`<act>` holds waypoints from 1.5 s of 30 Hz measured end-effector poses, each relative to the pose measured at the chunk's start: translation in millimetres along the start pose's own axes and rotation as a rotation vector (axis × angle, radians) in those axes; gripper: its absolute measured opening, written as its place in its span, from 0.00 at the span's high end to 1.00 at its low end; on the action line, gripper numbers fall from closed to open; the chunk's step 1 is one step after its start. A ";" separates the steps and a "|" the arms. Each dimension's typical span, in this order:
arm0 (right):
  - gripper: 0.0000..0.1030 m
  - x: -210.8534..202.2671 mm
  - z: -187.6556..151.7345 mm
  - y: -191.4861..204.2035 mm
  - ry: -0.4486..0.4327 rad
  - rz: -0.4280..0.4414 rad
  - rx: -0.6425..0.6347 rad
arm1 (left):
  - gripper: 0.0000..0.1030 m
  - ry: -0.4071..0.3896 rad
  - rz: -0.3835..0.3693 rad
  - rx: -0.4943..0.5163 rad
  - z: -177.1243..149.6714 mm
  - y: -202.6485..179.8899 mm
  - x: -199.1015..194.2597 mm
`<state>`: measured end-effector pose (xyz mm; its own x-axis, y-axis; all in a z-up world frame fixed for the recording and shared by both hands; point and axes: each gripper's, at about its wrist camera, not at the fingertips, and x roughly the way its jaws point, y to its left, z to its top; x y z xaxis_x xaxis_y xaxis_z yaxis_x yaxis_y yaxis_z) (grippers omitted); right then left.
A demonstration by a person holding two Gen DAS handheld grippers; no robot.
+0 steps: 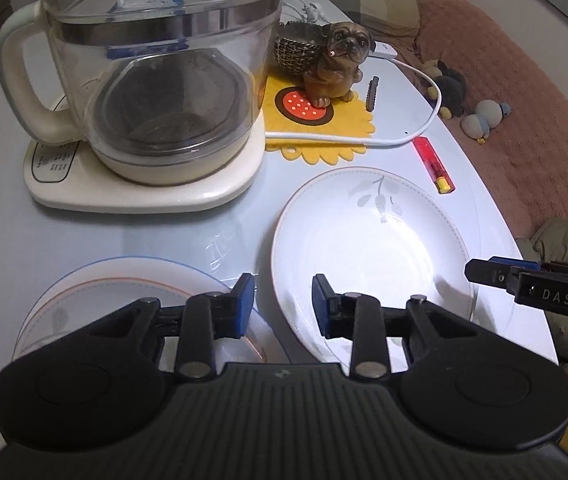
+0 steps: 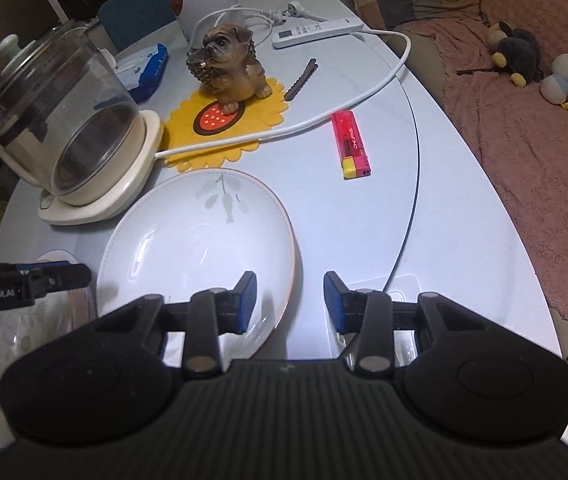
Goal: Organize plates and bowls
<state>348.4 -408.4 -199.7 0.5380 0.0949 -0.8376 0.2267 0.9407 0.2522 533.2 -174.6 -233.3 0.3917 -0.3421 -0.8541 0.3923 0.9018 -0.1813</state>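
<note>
A white plate with a grey leaf print lies on the pale table. A second plate or bowl with an orange and blue rim line lies to its left, partly under my left gripper; a sliver of it shows in the right wrist view. My left gripper is open and empty, its fingers straddling the gap between the two dishes. My right gripper is open and empty, its jaws astride the leaf plate's right rim. It enters the left wrist view at the right edge.
A glass kettle on a cream base stands behind the dishes. A dog figurine sits on a yellow mat. A white cable, a red lighter and a power strip lie on the table. The table edge runs along the right.
</note>
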 end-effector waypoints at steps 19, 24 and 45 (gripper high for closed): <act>0.74 42.3 7.3 -5.6 0.039 0.059 0.046 | 0.65 0.088 -0.063 -0.012 17.6 2.1 56.1; 0.73 44.0 9.2 -4.7 0.042 0.088 0.049 | 0.65 0.090 -0.061 -0.029 16.0 2.2 58.5; 0.73 12.5 4.8 -11.4 0.046 0.149 0.110 | 0.65 0.077 -0.199 -0.200 13.5 19.4 19.8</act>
<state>356.4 -419.5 -210.8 0.5348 0.2475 -0.8079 0.2365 0.8741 0.4243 559.8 -167.5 -247.1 0.2561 -0.5035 -0.8252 0.2802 0.8557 -0.4351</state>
